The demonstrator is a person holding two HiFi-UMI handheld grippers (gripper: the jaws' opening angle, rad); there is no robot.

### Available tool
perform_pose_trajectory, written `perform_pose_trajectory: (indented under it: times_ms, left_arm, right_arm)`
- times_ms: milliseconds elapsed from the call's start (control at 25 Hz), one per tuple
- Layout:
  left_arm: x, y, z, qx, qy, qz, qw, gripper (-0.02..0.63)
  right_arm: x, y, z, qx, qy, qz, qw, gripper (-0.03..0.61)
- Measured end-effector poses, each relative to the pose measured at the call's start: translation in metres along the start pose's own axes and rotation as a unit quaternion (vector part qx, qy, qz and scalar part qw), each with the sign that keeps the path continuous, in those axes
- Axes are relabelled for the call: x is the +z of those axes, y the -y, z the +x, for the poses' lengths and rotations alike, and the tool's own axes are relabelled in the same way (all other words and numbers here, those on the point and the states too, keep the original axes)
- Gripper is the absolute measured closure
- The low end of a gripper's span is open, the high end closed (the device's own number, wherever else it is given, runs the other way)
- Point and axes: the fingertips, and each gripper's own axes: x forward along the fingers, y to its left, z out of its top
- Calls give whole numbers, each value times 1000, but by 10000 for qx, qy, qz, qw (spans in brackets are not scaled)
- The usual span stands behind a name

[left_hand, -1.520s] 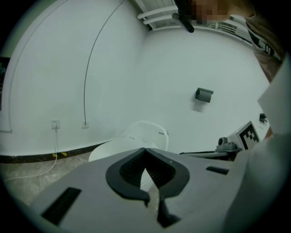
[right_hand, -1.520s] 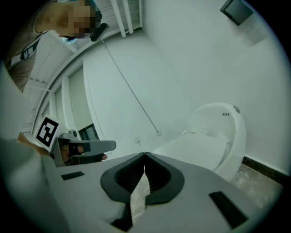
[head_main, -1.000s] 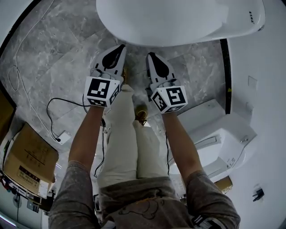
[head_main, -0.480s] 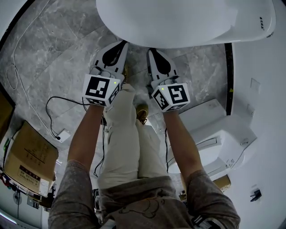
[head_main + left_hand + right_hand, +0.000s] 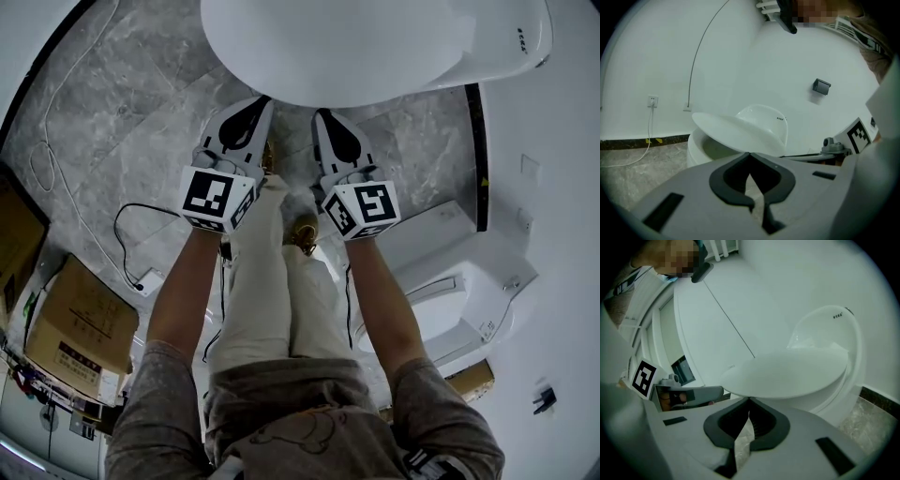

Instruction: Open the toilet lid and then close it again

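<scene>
The toilet lid (image 5: 347,42) stands partly raised over the bowl (image 5: 699,149), hinged at the wall side of the grey stone floor (image 5: 112,122). A dark gap shows under its near rim in the left gripper view. Both grippers sit just beside that near rim, low and side by side in front of the person's legs. The left gripper (image 5: 257,103) has its jaws pressed together tip to tip with nothing between them, and the right gripper (image 5: 322,116) is the same, closed and empty. Neither seems to touch the lid, though contact at the rim cannot be ruled out. The main risk, as I judge it, is that nothing visibly holds the lid at this half-way angle, so it could drop and slam onto the bowl. With the jaws closed, the lid can only be nudged, and a rounded tip may skid off the smooth plastic rim. A black cable (image 5: 141,211) loops across the floor near the person's left side and could snag a foot.
</scene>
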Motion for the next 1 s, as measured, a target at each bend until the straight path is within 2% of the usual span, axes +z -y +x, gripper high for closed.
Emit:
perform_pose_trajectory:
  times_ms: [240, 520, 800, 1000]
  left_arm:
    - [55, 24, -13, -183, -119, 161, 9996, 605]
    - [126, 61, -16, -418, -36, 310, 9986, 606]
    - [206, 112, 11, -1153, 78, 600, 9915, 605]
    - [257, 154, 43, -1721, 124, 871, 9811, 604]
  right_arm:
    - [60, -11, -23, -132, 168, 139, 9997, 552]
    - [121, -11, -50, -429, 247, 293, 9983, 552]
    - [192, 12, -78, -1074, 578, 345, 9919, 552]
    - [245, 37, -98, -1467, 871, 362, 9847, 552]
